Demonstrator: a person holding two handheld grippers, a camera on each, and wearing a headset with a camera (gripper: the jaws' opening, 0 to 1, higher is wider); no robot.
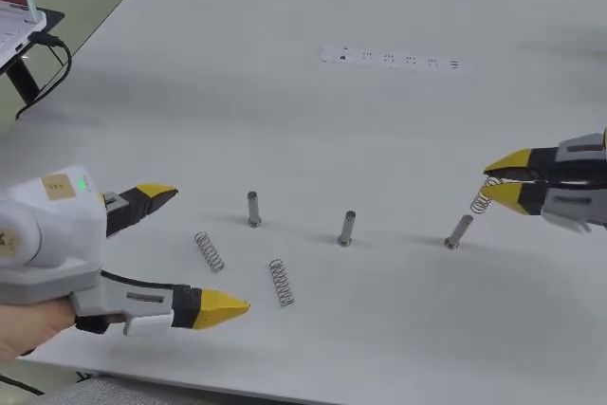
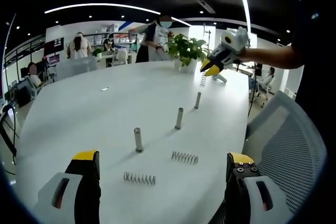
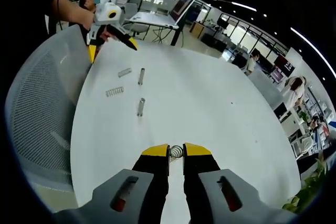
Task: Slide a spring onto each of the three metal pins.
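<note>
One spring (image 1: 482, 199) hangs in the right gripper (image 1: 489, 179).

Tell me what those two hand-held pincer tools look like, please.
Both are tools with pale grey shells, black jaws and pointed yellow tips. The left gripper carries a tan sticker and a small green light on its shell; the right gripper matches in colour.
</note>
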